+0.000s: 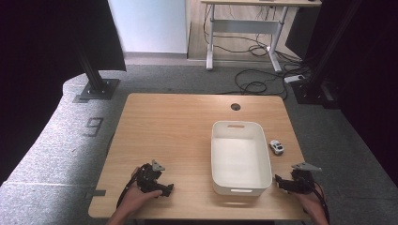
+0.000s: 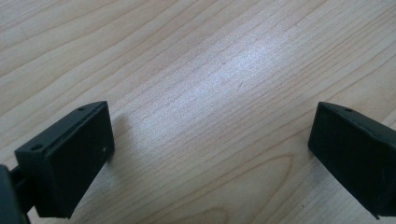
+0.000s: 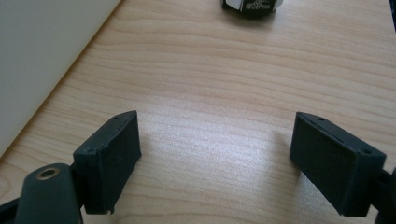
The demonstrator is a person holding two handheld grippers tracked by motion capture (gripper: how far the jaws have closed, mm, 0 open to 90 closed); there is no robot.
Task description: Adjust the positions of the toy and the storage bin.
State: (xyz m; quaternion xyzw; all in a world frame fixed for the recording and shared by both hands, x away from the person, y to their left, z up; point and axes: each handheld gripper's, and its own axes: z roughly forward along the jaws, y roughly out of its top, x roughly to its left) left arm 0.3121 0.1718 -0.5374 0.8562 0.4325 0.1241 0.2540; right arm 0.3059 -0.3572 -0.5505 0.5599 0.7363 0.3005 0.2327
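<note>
A white rectangular bin (image 1: 241, 157) sits empty on the right half of the wooden table (image 1: 178, 122). Just right of the bin lies a small white toy car (image 1: 277, 147); its dark rear edge (image 3: 250, 6) peeks in at the top of the right gripper view. My right gripper (image 1: 281, 183) rests near the table's front right corner, beside the bin wall (image 3: 42, 56), jaws wide open over bare wood (image 3: 212, 144). My left gripper (image 1: 165, 189) lies at the front left of the table, held by a hand, also open with only wood grain (image 2: 210, 135) between its jaws.
A round cable hole (image 1: 235, 107) pierces the table near its far edge. Beyond the table are grey carpet, loose cables (image 1: 256, 84), a power strip (image 1: 294, 78), a white desk frame (image 1: 244, 28) and black stand bases (image 1: 98, 88).
</note>
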